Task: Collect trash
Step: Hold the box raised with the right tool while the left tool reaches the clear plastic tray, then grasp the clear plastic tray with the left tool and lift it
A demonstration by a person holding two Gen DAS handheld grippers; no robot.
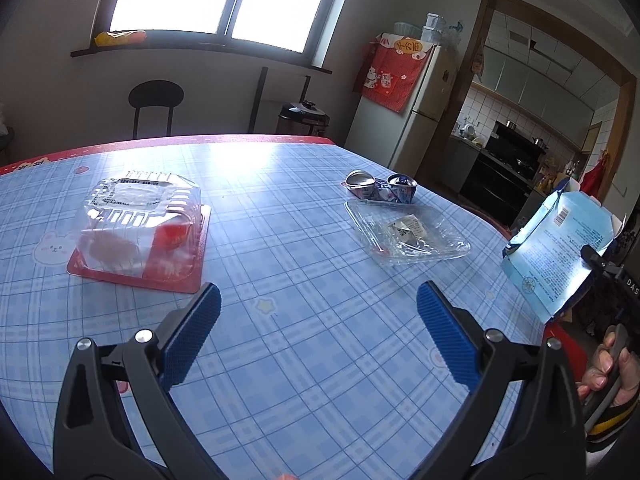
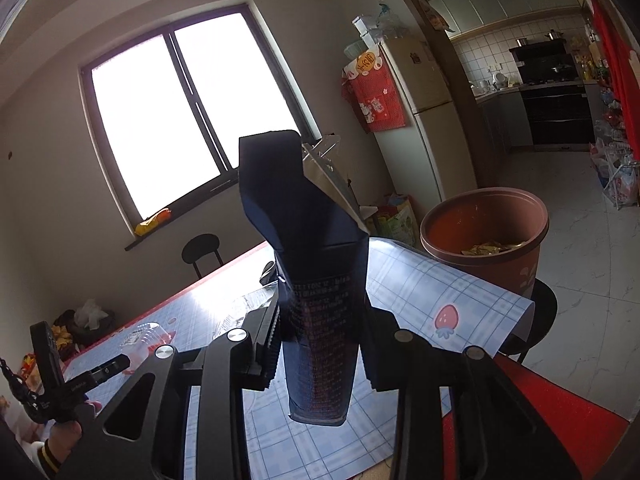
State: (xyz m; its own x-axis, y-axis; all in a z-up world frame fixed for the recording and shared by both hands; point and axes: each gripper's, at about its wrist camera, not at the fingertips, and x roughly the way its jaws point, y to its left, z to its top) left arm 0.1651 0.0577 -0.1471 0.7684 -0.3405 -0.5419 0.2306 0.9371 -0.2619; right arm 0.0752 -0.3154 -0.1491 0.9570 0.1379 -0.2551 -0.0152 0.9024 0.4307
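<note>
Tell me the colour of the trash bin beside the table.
Reddish brown, a terracotta tone; the trash bin shows best in the right wrist view.

The tablecloth [image 1: 320, 240] is pale blue with a white and darker blue plaid, scattered with small stars, a white bunny face at nine o'clock and a red strawberry print, and edged in red at twelve o'clock. The clear plastic box [image 1: 140, 224] at ten o'clock sits on a red base. The crushed can [image 1: 380, 188] at one o'clock is silver and blue; just below it lies a colourless transparent tray [image 1: 404, 236]. The carton [image 1: 556, 248] at three o'clock is light blue with white panels of dark print. The left gripper [image 1: 318, 312] has blue ribbed pads on black arms. The bin [image 2: 484, 240] is terracotta brown.
</note>
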